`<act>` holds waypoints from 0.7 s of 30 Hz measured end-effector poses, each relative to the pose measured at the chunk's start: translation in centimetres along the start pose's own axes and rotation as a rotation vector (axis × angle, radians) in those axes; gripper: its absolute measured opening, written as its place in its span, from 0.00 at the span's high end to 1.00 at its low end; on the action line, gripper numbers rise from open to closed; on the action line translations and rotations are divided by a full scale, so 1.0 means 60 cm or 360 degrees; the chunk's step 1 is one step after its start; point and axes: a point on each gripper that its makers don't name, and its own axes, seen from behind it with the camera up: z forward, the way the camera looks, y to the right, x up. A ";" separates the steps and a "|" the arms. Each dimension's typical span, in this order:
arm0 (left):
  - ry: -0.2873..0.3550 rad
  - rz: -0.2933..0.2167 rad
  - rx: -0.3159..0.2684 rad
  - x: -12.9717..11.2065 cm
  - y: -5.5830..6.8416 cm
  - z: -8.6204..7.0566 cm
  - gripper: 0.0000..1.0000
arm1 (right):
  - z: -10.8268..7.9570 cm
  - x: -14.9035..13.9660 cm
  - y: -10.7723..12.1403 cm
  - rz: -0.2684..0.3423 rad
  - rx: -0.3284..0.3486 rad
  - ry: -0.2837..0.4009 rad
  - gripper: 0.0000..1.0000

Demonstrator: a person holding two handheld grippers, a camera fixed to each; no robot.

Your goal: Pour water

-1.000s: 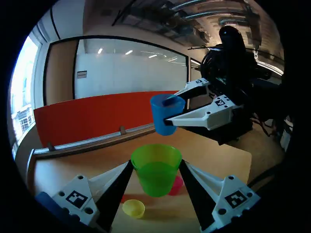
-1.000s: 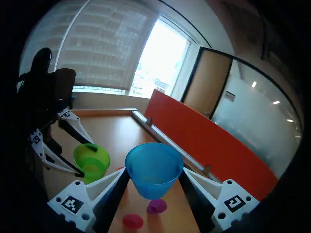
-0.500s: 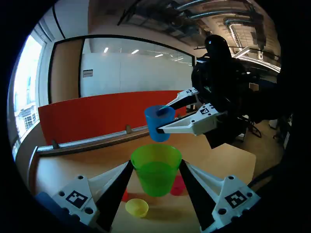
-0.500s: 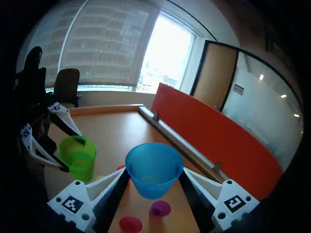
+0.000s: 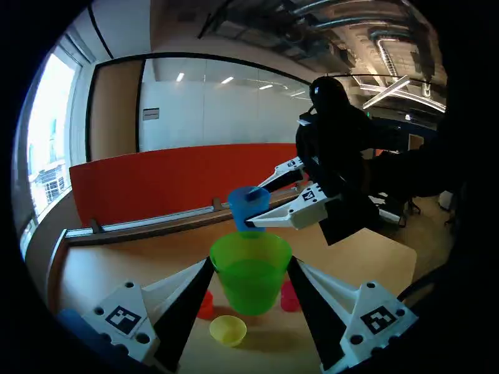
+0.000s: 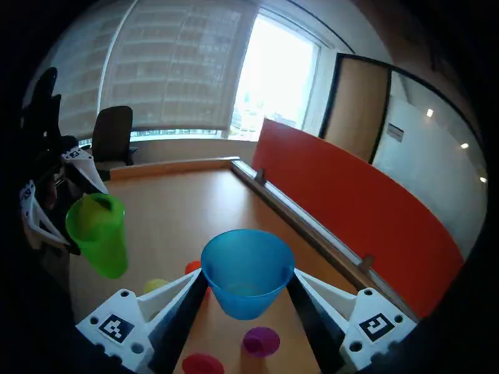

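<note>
While left tool (image 5: 251, 263) grips green cup (image 5: 251, 283) | blue cup (image 5: 248, 207) lower, nearer

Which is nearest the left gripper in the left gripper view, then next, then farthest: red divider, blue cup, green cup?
1. The green cup, held between the fingers of the left gripper.
2. The blue cup, just beyond and above its rim, in the right gripper.
3. The red divider, at the back, behind both cups.

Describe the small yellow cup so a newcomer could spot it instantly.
Find the wooden table beside the orange partition. Small cups sit there near the held green cup. The yellow cup stands out by colour between a red cup and a pink cup.
</note>
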 end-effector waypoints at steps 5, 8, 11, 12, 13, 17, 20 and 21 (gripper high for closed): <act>-0.0008 -0.0014 0.0022 -0.003 -0.005 0.005 0.14 | 0.038 -0.013 0.011 -0.0003 0.0068 -0.0024 0.11; -0.0016 -0.0023 0.0035 -0.007 -0.008 0.011 0.14 | 0.060 -0.028 0.019 -0.0001 0.0115 -0.0055 0.11; -0.0025 -0.0035 0.0047 -0.012 -0.009 0.018 0.14 | 0.083 -0.048 0.028 0.0003 0.0165 -0.0094 0.11; -0.0028 -0.0039 0.0050 -0.014 -0.009 0.020 0.14 | 0.091 -0.054 0.031 0.0003 0.0181 -0.0107 0.11; -0.0032 -0.0044 0.0052 -0.016 -0.010 0.022 0.14 | 0.099 -0.062 0.035 0.0001 0.0200 -0.0123 0.11; -0.0044 -0.0056 0.0062 -0.023 -0.010 0.031 0.14 | 0.128 -0.088 0.046 -0.0007 0.0266 -0.0172 0.11; -0.0059 -0.0060 0.0072 -0.028 -0.011 0.037 0.14 | 0.150 -0.106 0.052 -0.0008 0.0314 -0.0202 0.11; -0.0063 -0.0061 0.0075 -0.030 -0.012 0.039 0.14 | 0.156 -0.112 0.054 -0.0007 0.0330 -0.0212 0.11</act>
